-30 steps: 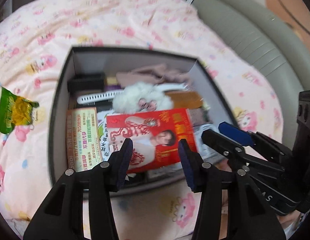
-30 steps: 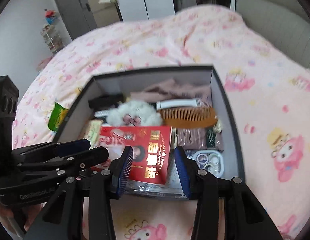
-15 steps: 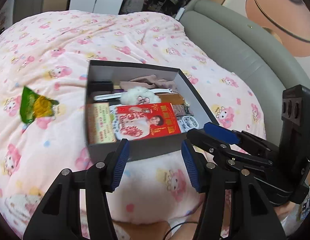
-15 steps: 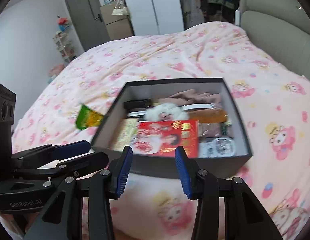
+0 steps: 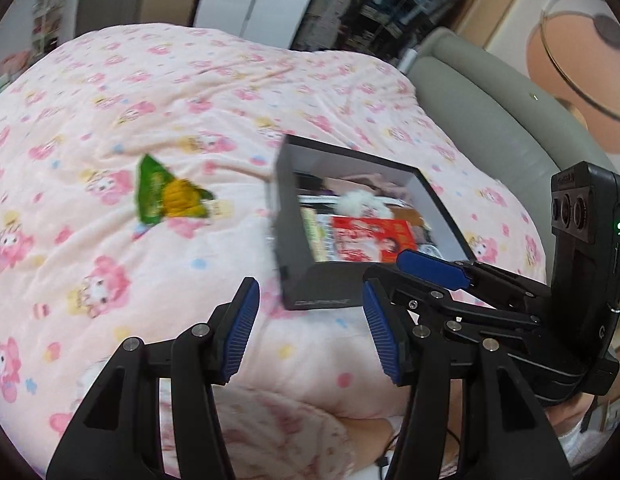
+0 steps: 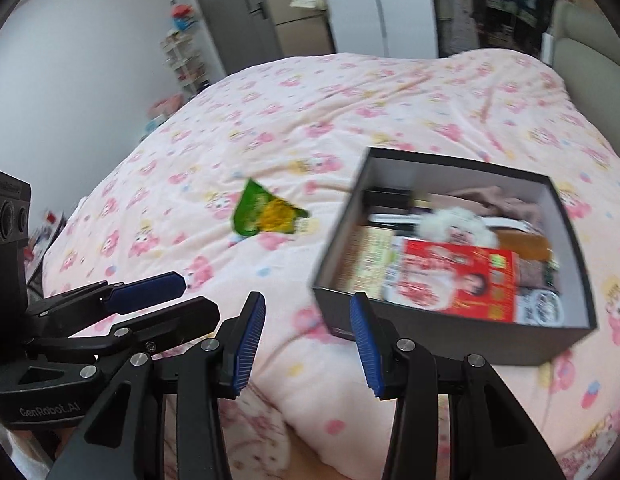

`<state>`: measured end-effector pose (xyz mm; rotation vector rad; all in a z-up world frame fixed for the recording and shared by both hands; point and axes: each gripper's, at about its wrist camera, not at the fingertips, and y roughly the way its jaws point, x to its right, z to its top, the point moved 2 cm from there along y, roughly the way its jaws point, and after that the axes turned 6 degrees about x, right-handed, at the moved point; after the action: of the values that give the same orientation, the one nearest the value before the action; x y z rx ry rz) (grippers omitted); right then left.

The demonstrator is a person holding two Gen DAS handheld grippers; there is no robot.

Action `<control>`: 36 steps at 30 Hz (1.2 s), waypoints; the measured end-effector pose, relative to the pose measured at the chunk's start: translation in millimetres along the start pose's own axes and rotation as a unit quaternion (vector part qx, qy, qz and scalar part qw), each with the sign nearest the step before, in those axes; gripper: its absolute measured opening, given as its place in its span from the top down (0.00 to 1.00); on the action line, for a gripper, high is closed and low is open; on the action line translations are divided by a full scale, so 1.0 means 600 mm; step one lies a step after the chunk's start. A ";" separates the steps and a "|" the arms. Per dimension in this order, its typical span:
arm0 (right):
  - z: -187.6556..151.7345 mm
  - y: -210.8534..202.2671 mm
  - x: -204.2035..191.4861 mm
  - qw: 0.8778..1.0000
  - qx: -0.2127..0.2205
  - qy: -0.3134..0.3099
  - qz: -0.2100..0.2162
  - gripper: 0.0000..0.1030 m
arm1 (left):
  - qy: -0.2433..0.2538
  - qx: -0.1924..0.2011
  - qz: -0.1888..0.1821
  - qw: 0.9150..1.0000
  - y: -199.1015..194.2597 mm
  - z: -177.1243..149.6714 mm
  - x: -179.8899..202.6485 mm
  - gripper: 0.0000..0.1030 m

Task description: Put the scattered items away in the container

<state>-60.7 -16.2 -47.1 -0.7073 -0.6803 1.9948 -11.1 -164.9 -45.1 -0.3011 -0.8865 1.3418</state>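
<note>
Pink cartoon duvet (image 5: 158, 92) on bed, grey headboard (image 5: 482, 120), wardrobes behind, both grippers (empty) half open

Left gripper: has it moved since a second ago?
Yes. The left gripper was over the box; now it is pulled back off its near corner, nothing between its jaws, which just opened.

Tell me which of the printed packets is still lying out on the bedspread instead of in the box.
The green and yellow packet. It lies alone on the pink bedspread, left of the dark box, while the red packet and the beige one lie inside.
</note>
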 end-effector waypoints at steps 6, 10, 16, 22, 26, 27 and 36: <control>0.021 0.086 -0.071 0.999 -0.040 -0.005 0.032 0.61 | -0.035 0.007 0.024 0.999 -0.014 0.013 -0.096 0.47; 0.038 0.140 -0.109 0.997 -0.053 -0.008 0.050 0.61 | -0.060 0.003 0.034 0.998 -0.008 0.027 -0.159 0.47; 0.081 0.211 -0.138 0.997 -0.062 -0.025 0.027 0.61 | -0.086 0.000 0.041 0.995 0.032 0.059 -0.238 0.46; 0.108 0.300 -0.119 0.996 -0.083 -0.017 -0.005 0.61 | -0.124 -0.034 0.059 0.990 0.118 0.086 -0.325 0.46; 0.112 0.372 -0.082 0.993 -0.112 0.033 -0.025 0.61 | -0.142 -0.064 0.055 0.986 0.184 0.095 -0.371 0.46; 0.110 0.392 -0.069 0.991 -0.122 0.058 -0.023 0.61 | -0.152 -0.075 0.045 0.984 0.202 0.096 -0.381 0.46; 0.095 0.467 -0.022 0.981 -0.149 0.118 -0.032 0.53 | -0.195 -0.115 -0.003 0.974 0.314 0.094 -0.407 0.46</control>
<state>-251.0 -166.6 -199.6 -1.0684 -0.8539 1.7313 -177.7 -360.3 -224.5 -0.2134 -1.3762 1.3161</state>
